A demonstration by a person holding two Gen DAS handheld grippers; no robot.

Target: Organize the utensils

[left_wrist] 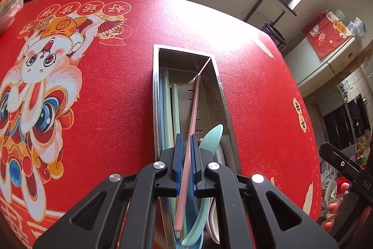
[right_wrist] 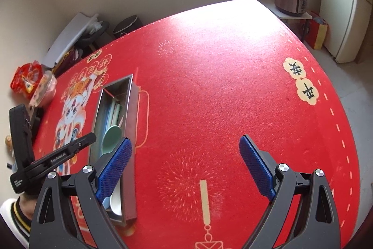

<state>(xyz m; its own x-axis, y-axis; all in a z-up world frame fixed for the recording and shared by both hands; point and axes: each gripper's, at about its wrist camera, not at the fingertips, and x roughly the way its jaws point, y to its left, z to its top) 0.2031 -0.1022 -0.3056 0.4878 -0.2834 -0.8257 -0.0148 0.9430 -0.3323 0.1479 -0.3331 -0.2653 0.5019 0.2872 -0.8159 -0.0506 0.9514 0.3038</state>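
Low in the centre of the left wrist view, the left gripper (left_wrist: 185, 155) pinches a slim pink chopstick (left_wrist: 191, 123) between its blue ribbed fingers (left_wrist: 178, 155), the stick slanting up over a long rectangular stainless-steel tray (left_wrist: 155, 95) on the red festive-printed bench (left_wrist: 112, 90). Inside the tray, pale green and blue chopsticks (left_wrist: 171, 106) lie along its left wall, and a mint-green spoon (left_wrist: 211, 139) and a white spoon (left_wrist: 215, 221) sit at its lower right. At the bottom of the right wrist view, the right gripper (right_wrist: 185, 165) hovers over bare red cloth with its fingers spread wide and holding nothing. Its left finger (right_wrist: 114, 169) overlaps the tray's near end in the picture.
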